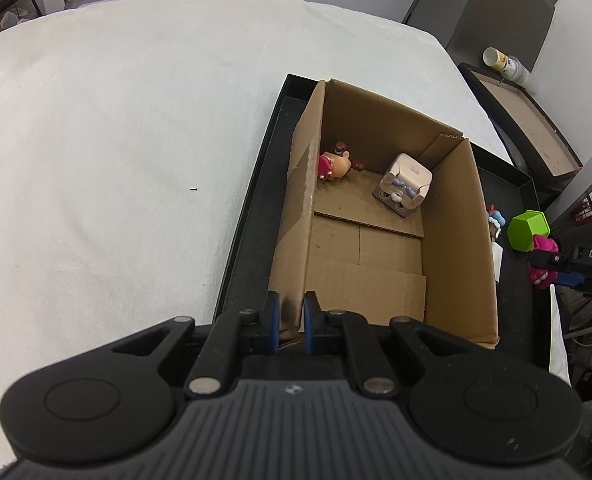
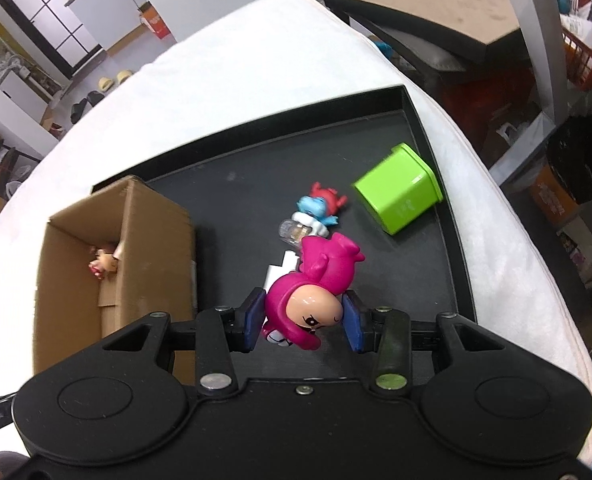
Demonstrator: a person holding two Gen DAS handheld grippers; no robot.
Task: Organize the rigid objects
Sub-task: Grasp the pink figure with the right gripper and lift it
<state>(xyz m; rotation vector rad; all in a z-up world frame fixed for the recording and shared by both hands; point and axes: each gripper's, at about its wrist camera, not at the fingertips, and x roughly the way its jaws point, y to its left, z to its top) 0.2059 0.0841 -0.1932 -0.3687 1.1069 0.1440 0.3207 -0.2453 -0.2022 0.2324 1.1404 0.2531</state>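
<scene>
An open cardboard box (image 1: 452,240) stands in a black tray (image 1: 251,216) on the white table. Inside it lie a small brown-and-pink figure (image 1: 336,165) and a beige sofa toy (image 1: 406,182). My left gripper (image 1: 291,322) is shut on the box's near wall. My right gripper (image 2: 304,320) is shut on a magenta figure (image 2: 316,284), held above the tray floor (image 2: 412,280) right of the box (image 2: 151,236). In the left wrist view the figure (image 1: 544,256) shows at the far right.
On the tray lie a green cup (image 2: 398,196) on its side, a blue-and-red figure (image 2: 320,206), a clear small item (image 2: 291,232) and a white piece (image 2: 281,268). Another dark tray (image 2: 436,4) stands beyond the table's right edge. White cloth (image 1: 115,140) lies left.
</scene>
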